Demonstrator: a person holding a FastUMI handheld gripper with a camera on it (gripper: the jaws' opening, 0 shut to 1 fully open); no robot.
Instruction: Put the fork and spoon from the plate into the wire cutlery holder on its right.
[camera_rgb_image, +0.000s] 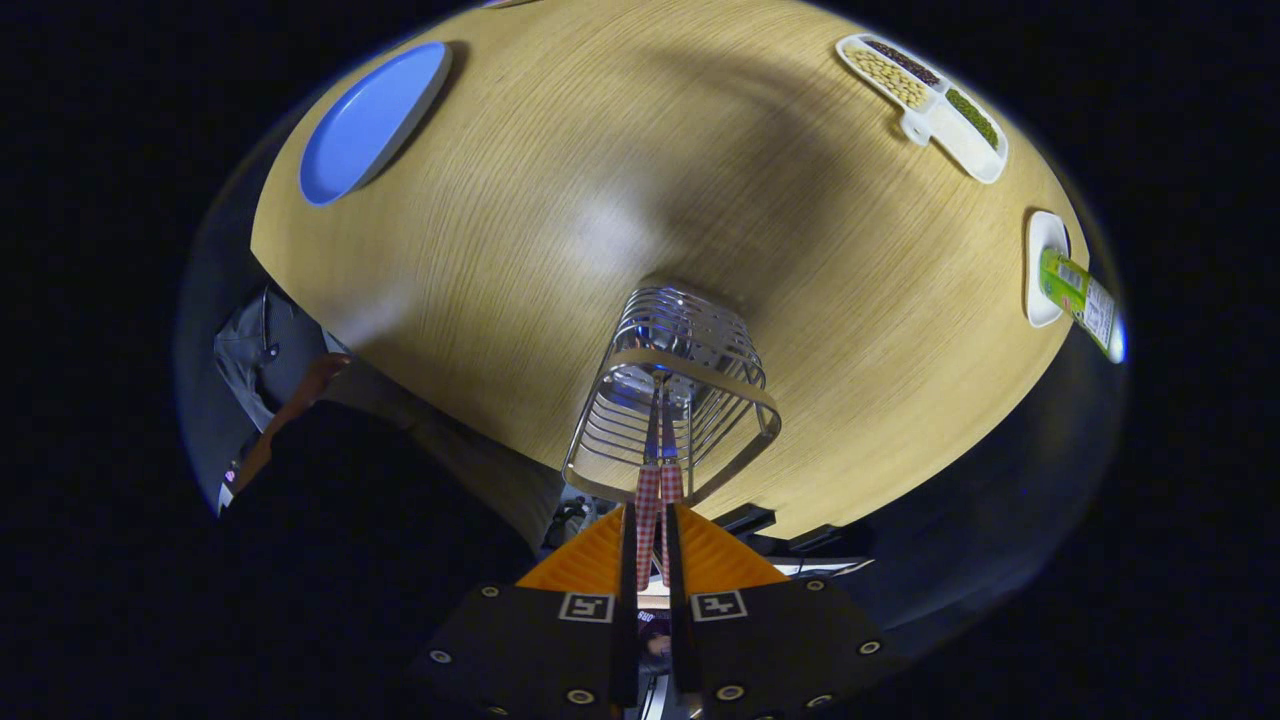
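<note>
our tongs (655, 515) are nearly closed, both fingers pinching two red-checked cutlery handles (656, 505) whose lower ends hang inside the wire cutlery holder (672, 395) just ahead. we see the blue plate (370, 120) well apart across the wooden table (560, 200).

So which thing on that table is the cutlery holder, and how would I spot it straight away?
Start at the round wooden table and come to its near edge, just ahead of the tool. There stands the wire cutlery holder, an upright silvery basket of thin wires with a pale band around it. The tool is lowering checked-handled cutlery into it. Unlike the flat blue plate and white dishes, you can see through it.
</note>
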